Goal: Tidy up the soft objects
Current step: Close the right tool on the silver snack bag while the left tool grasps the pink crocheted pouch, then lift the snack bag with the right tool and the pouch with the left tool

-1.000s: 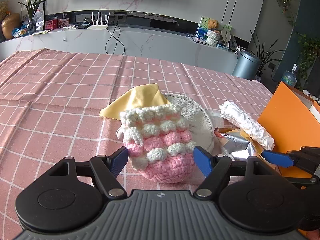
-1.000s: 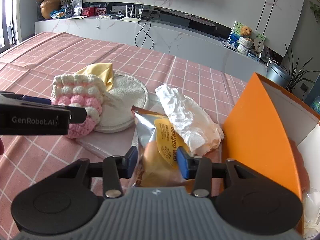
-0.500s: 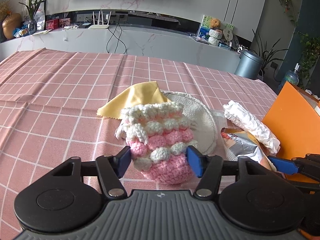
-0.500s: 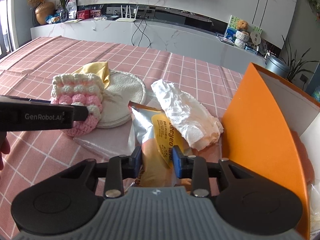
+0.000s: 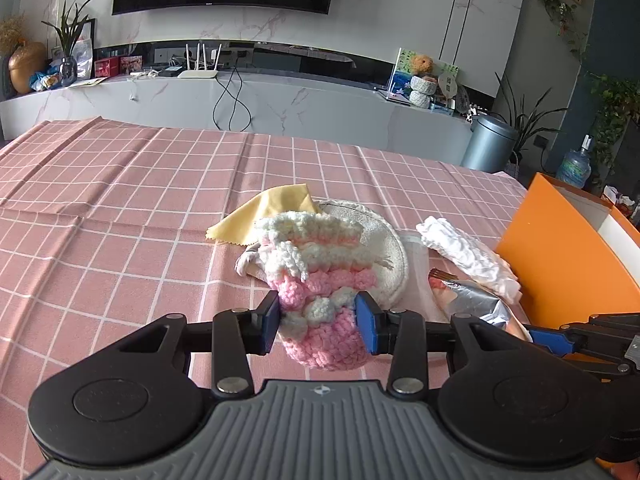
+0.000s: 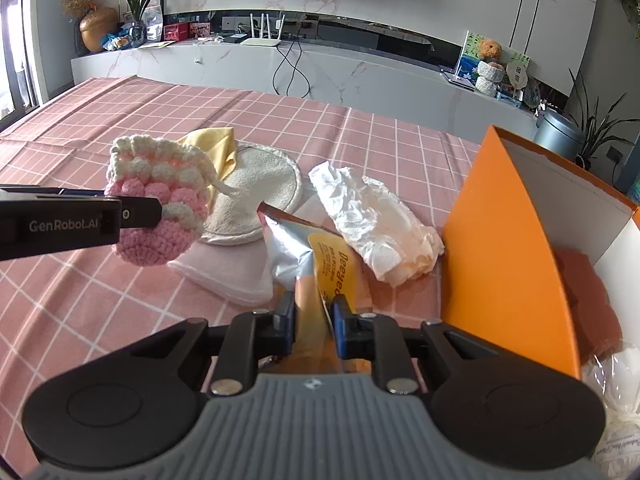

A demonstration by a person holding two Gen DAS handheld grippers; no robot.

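Note:
A pink and white crochet pouch (image 5: 316, 280) sits between the pads of my left gripper (image 5: 319, 320), whose jaws are closing and squeeze its lower half. In the right wrist view the pouch (image 6: 160, 200) hangs a little above the cloth, with one left finger (image 6: 136, 212) against its side. My right gripper (image 6: 314, 320) is closing on the near end of a silver and yellow snack packet (image 6: 304, 256), which its pads pinch. An orange box (image 6: 504, 232) stands open just right of that packet.
A yellow cloth (image 6: 216, 144), a round white pad (image 6: 260, 192), a flat pale pink sheet (image 6: 228, 272) and a crumpled white wrapper (image 6: 376, 220) lie on the pink checked tablecloth (image 5: 100, 220). The orange box (image 5: 560, 256) holds a few soft items.
The left jaws narrowed from wide apart onto the crochet pouch, which has deformed and risen slightly. The right jaws narrowed onto the snack packet; that hand stayed in place.

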